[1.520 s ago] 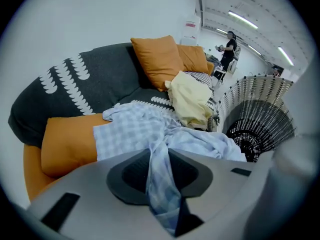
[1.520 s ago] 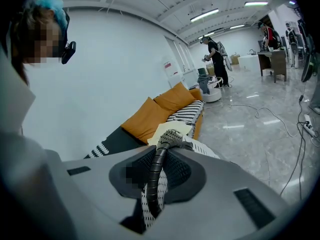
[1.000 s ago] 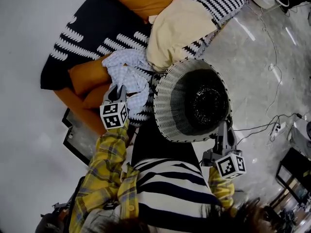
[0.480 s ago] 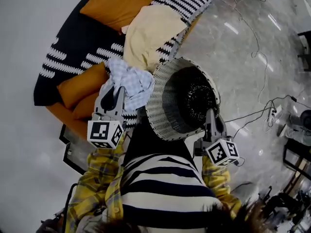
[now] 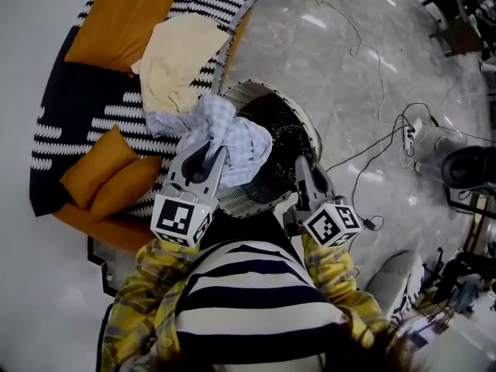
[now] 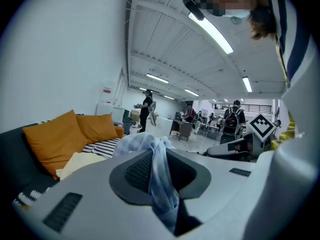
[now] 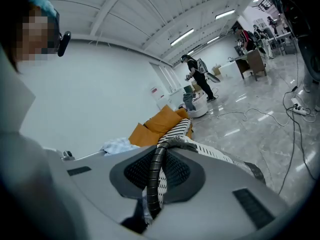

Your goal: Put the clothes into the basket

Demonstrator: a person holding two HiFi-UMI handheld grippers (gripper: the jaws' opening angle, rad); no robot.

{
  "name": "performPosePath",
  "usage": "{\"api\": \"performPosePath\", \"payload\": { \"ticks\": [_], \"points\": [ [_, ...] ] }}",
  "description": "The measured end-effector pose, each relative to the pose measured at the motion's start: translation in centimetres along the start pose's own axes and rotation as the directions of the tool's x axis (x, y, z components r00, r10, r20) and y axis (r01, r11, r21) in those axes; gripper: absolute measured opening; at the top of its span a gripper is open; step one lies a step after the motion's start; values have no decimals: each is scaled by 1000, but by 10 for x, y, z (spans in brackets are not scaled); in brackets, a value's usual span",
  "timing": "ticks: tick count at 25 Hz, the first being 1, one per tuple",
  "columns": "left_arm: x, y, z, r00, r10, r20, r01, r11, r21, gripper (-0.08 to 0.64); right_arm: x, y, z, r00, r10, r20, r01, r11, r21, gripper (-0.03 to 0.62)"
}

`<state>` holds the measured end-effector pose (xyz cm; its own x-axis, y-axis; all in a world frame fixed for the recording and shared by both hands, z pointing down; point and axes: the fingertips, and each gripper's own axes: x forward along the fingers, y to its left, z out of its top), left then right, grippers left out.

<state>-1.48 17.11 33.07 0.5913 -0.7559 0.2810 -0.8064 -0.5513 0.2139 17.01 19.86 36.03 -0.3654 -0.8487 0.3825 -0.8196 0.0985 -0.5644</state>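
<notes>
A pale blue checked garment (image 5: 232,138) hangs bunched over the near left rim of the white woven basket (image 5: 267,99), pinched in my left gripper (image 5: 211,155), which is shut on it; in the left gripper view the cloth (image 6: 159,171) runs between the pads. My right gripper (image 5: 302,178) is shut on the basket's dark rim (image 7: 159,166) at its near right side and holds the basket up. A cream garment (image 5: 177,56) lies on the striped sofa cover (image 5: 116,115) to the left.
Orange cushions (image 5: 101,178) sit on the sofa at the left. Cables (image 5: 372,153) and a power strip trail over the glossy floor at the right. People and office desks (image 6: 200,121) stand far off in the room.
My left gripper has lifted the blue checked garment off the sofa and carried it right, over the basket's rim. The right gripper and the basket have shifted a little.
</notes>
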Motion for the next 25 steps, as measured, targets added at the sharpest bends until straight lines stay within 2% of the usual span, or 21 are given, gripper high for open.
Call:
{"api": "performPosePath", "payload": {
  "ticks": [6, 13, 17, 19, 22, 25],
  "points": [
    [45, -39, -37, 986, -139, -90, 140, 990, 7, 80, -13, -7, 2, 999, -27, 19, 27, 999, 23, 49],
    [82, -93, -78, 940, -278, -198, 290, 957, 32, 80, -34, -13, 9, 998, -43, 41, 42, 998, 44, 49],
    [95, -112, -101, 910, -303, -283, 348, 929, 124, 80, -38, -13, 8, 998, -49, 48, 47, 998, 43, 49],
    [97, -123, -113, 889, -319, -328, 383, 911, 154, 80, -40, -13, 7, 997, -51, 50, 49, 998, 41, 49],
    [99, -143, -132, 845, -369, -387, 454, 878, 152, 82, -45, -14, 7, 997, -51, 53, 49, 998, 36, 49],
    [100, -157, -150, 802, -405, -439, 516, 840, 167, 126, -45, -14, 8, 997, -44, 57, 42, 999, 32, 49]
  ]
}}
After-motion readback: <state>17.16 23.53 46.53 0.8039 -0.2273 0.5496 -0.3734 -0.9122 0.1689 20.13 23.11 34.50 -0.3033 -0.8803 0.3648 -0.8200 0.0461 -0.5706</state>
